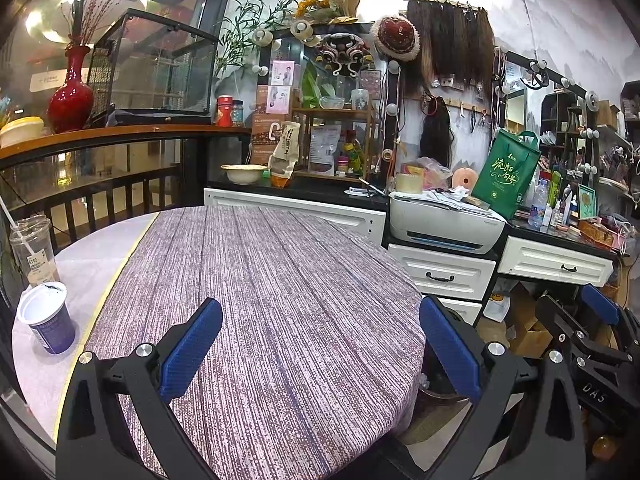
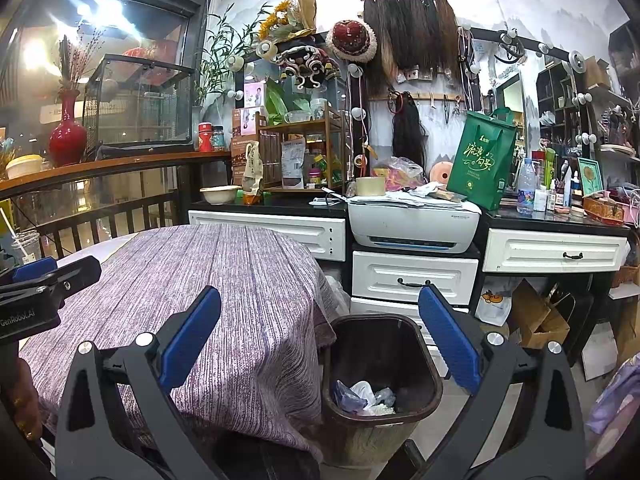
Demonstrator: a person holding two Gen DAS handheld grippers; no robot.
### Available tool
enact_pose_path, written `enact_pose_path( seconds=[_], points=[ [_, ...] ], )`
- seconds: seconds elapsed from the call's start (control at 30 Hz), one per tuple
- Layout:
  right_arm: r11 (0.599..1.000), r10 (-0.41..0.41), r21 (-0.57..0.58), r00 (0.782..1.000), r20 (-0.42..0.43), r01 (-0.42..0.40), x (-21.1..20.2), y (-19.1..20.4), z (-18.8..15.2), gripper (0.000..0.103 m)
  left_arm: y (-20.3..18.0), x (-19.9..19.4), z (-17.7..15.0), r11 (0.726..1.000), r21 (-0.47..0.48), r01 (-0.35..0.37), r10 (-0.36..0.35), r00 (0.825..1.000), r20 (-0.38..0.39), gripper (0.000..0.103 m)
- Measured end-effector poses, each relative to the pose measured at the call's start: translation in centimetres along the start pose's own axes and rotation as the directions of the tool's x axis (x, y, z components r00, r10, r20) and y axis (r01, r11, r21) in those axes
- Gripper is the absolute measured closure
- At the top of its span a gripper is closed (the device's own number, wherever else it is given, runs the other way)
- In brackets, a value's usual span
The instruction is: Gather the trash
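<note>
A round table (image 1: 280,280) under a purple striped cloth fills the left wrist view. At its left edge stands a blue-and-white yogurt cup (image 1: 47,322) with its foil lid torn, and behind it a clear plastic drink cup (image 1: 34,250) with a straw. My left gripper (image 1: 320,344) hovers open over the cloth, empty. In the right wrist view my right gripper (image 2: 320,344) is open and empty above a dark brown trash bin (image 2: 380,364) beside the table (image 2: 224,296). Crumpled wrappers (image 2: 366,396) lie inside the bin. The drink cup (image 2: 26,246) shows far left.
White drawer cabinets (image 2: 416,276) with a printer (image 2: 412,226) stand behind the table, and a green tote bag (image 2: 480,160) sits on the counter. Cardboard boxes (image 2: 540,316) crowd the floor at right. A railing (image 1: 100,196) and a red vase (image 1: 71,94) border the left.
</note>
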State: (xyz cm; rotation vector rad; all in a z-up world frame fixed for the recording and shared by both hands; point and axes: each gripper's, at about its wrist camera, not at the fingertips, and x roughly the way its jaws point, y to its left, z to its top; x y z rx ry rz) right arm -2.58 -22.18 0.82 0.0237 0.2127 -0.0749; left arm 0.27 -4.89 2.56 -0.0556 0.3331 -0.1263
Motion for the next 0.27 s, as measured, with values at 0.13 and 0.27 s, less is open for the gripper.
enact_pose_path(
  seconds=[0.13,0.27],
  points=[
    [1.0,0.002,0.0,1.0,-0.006,-0.002,0.03,0.02,-0.06,0.006,0.1,0.11,-0.05,1.0,-0.007,0.002,-0.002,1.0,-0.011,0.005],
    [1.0,0.0,0.002,1.0,-0.006,0.0,-0.02,0.09,-0.24,0.006,0.3,0.16,0.07,1.0,-0.01,0.002,-0.002,1.0,-0.018,0.005]
  ],
)
